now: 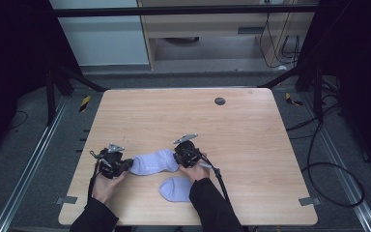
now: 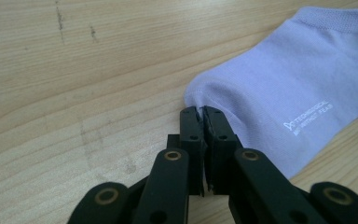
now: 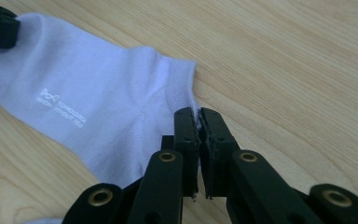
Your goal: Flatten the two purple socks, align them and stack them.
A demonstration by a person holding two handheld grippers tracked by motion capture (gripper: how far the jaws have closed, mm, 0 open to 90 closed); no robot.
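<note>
A pale lilac sock [image 1: 152, 162] lies flat near the front of the wooden table [image 1: 232, 130], stretched between my two grippers. My left gripper [image 1: 126, 166] is shut on its toe end; in the left gripper view the jaws [image 2: 201, 113] pinch the rounded edge of the sock [image 2: 289, 74]. My right gripper [image 1: 178, 157] is shut on the cuff end; in the right gripper view the closed jaws [image 3: 198, 115] nip the ribbed edge of the sock [image 3: 88, 93]. A second lilac sock [image 1: 176, 188] lies just in front, partly under the right forearm.
A small dark round grommet [image 1: 219, 101] sits in the table's far side. Black frame legs and cables [image 1: 328, 159] stand on the floor around the table. Bare wood stretches behind and to the right of the socks.
</note>
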